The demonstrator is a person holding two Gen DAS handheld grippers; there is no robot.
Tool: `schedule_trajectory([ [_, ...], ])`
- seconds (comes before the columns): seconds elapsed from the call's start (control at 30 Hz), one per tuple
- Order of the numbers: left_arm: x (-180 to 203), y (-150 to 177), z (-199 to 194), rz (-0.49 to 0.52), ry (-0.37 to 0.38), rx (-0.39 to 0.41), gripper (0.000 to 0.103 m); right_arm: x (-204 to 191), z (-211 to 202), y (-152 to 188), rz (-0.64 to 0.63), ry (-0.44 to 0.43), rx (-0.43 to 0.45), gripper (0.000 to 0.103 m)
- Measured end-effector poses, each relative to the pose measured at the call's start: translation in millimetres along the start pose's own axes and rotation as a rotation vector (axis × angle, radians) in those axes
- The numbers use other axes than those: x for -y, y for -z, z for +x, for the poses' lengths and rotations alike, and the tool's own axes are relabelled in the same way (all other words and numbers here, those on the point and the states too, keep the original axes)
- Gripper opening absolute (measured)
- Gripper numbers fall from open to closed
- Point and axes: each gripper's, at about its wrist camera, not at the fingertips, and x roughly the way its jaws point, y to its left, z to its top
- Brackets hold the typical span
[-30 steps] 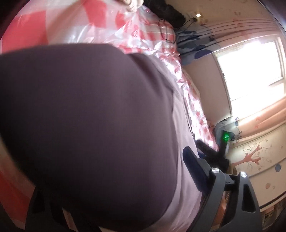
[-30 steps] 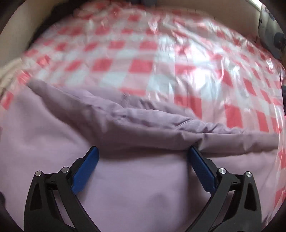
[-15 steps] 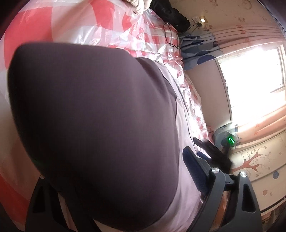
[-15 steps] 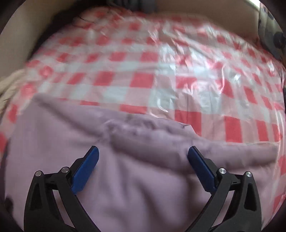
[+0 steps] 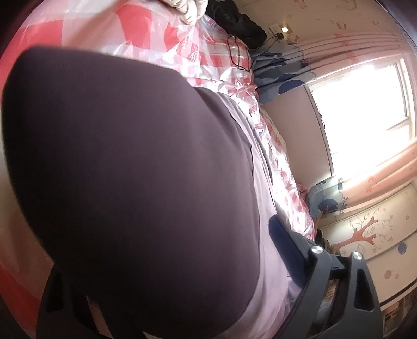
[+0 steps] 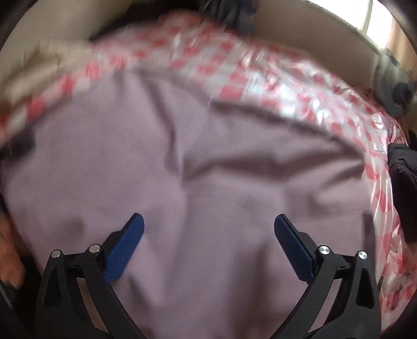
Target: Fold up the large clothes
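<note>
Currently: both grippers open over the lilac garment

Right gripper (image 6: 208, 229) has its blue fingers (image 6: 292, 242) spread wide, nothing pinched; I see the lilac garment (image 6: 195, 161) lying wrinkled beneath them on the red-checked plastic sheet (image 6: 299, 94). View is motion-blurred. Left gripper (image 5: 182, 247) also reads spread apart; a dark purple fold (image 5: 130, 169) fills its view and hides one finger. Gloved hand (image 5: 186, 10) touches the sheet's far edge.
</note>
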Motion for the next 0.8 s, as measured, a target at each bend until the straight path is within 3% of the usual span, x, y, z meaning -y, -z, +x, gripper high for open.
schedule_trajectory([
  [0.07, 3, 3, -4, 0.032, 0.001, 0.009, 0.082, -7, 7, 8, -0.026, 0.024, 0.019, 0.097],
  [0.17, 7, 3, -5, 0.051, -0.010, 0.016, 0.082, 5, -6, -5, 0.059, -0.031, 0.012, 0.097],
  [0.23, 3, 3, -4, 0.028, -0.013, 0.013, 0.082, 3, -20, -5, 0.071, -0.025, 0.068, 0.097],
  [0.3, -1, 2, -3, -0.001, -0.006, 0.009, 0.082, -8, -2, 1, 0.038, -0.005, 0.011, 0.097],
  [0.37, -5, 1, -4, -0.033, 0.005, 0.009, 0.082, -19, 6, 6, -0.005, 0.036, 0.022, 0.097],
  [0.43, -11, -1, -5, -0.070, 0.021, 0.011, 0.082, -16, 2, -3, 0.008, 0.024, 0.006, 0.097],
  [0.53, -14, -2, -3, -0.092, 0.052, 0.004, 0.082, -8, -7, -10, 0.040, 0.007, 0.050, 0.097],
  [0.7, 15, 4, -9, 0.083, 0.054, 0.020, 0.058, -19, 20, 0, 0.002, 0.062, 0.048, 0.097],
  [0.8, 31, 10, -16, 0.169, 0.061, 0.036, 0.052, -22, 22, 6, 0.003, 0.074, 0.070, 0.097],
])
